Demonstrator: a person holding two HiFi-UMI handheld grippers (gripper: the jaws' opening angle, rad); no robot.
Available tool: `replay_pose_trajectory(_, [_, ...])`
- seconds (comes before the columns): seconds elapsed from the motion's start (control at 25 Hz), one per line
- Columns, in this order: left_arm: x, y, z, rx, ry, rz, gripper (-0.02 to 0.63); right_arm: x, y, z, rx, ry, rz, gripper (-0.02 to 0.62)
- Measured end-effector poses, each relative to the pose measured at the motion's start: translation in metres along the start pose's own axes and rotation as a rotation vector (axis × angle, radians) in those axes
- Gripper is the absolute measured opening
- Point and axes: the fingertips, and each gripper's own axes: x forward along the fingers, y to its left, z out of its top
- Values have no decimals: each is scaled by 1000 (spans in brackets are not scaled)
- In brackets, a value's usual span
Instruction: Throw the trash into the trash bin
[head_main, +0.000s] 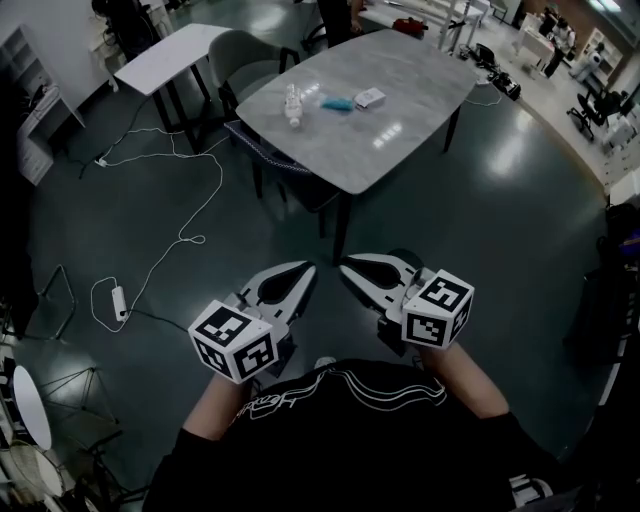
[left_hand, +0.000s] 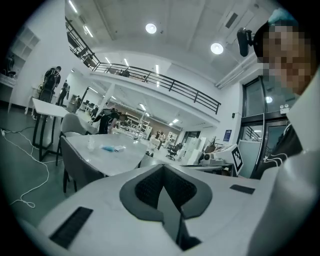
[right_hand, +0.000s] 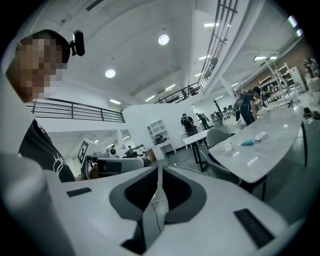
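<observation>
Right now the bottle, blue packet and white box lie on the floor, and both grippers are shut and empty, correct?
No: the head view shows the bottle, blue packet and white box on the grey table instead. Left gripper and right gripper are shut and empty.

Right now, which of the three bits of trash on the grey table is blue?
The blue piece is the middle one, between the clear bottle on its left and the white box on its right.
</observation>
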Motion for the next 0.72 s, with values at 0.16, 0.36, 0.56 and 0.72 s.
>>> replay_pose_trajectory(0.16, [-4,33,9,-1,-11,22,5,32,-9,-3,-7,43,17,37])
replay_pose_trajectory(0.36, [7,80,13,-47,-11,64,5,67,-49,7,31,58,16,37])
replay_pose_trajectory(0.56, [45,135,19,-76,34,98,5,108,-107,23,68,65,39,37])
replay_pose_trajectory(0.72, [85,188,36,-93,51,119,5,149,-159,45,79,80,66,37])
